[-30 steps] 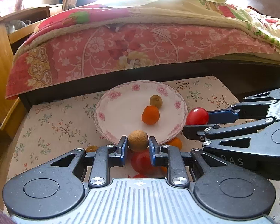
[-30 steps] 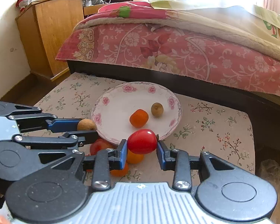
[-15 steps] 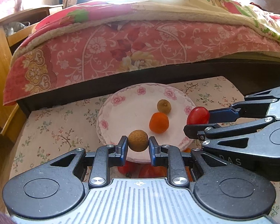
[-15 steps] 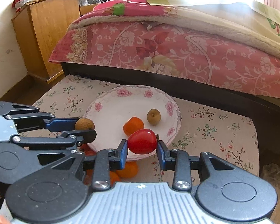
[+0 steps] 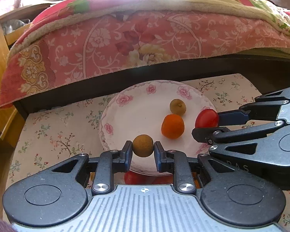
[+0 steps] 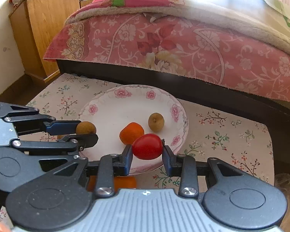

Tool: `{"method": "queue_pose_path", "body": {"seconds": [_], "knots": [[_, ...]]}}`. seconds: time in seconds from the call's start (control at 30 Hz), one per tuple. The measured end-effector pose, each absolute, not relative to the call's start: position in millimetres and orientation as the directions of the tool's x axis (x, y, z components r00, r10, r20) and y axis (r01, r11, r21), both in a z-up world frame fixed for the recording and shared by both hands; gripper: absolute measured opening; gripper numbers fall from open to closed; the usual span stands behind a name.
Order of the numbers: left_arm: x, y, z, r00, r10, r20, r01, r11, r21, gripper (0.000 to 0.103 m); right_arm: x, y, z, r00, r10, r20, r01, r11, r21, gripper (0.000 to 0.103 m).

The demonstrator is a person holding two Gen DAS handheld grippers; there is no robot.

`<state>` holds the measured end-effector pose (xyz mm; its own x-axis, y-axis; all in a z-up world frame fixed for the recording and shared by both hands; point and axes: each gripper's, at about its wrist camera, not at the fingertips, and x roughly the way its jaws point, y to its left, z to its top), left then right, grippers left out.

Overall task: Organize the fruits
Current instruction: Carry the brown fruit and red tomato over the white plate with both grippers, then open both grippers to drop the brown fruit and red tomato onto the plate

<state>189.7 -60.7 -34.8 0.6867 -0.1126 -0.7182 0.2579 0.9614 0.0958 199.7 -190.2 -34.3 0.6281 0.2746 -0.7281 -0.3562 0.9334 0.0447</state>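
Beside a pink-quilted bed (image 6: 183, 44), floral tablecloth (image 6: 232, 135) bears a plate (image 6: 110, 104).

The only writing I can read is on my right gripper (image 5: 206, 127), where it reaches in from the right edge of the left camera's frame. Its black body carries faint raised letters, "DAS", at the lower right; whatever comes before them is hidden behind my other tool. I find no other readable labels or numbers.
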Motion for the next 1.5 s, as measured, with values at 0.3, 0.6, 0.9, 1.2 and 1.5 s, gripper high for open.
{"method": "queue_pose_path", "body": {"seconds": [0.3,0.6,0.9,1.2,1.5], "knots": [[195.7,-58.6,-40.5,0.683,-0.105,-0.722,0.247,0.964,0.093,0.030,206.1,-187.2,-38.6,0.634,0.267,-0.726,-0.356,0.934,0.033,0.038],[198.4,-57.3,-40.7,0.678,-0.101,-0.728,0.243,0.966,0.093,0.033,209.4,-185.3,-40.9,0.633,0.269,-0.726,-0.363,0.931,0.028,0.038],[197.8,-57.6,-38.7,0.686,-0.100,-0.721,0.241,0.966,0.096,0.042,211.2,-189.3,-37.7,0.648,0.265,-0.714,-0.353,0.935,0.026,0.039],[193.8,-56.4,-31.1,0.703,-0.110,-0.702,0.241,0.966,0.090,0.048,210.9,-195.6,-27.3,0.669,0.277,-0.690,-0.340,0.939,0.046,0.042],[188.6,-49.0,-25.6,0.714,-0.111,-0.691,0.228,0.970,0.079,0.050,208.5,-206.8,-16.7,0.693,0.269,-0.669,-0.310,0.949,0.061,0.042]]}}
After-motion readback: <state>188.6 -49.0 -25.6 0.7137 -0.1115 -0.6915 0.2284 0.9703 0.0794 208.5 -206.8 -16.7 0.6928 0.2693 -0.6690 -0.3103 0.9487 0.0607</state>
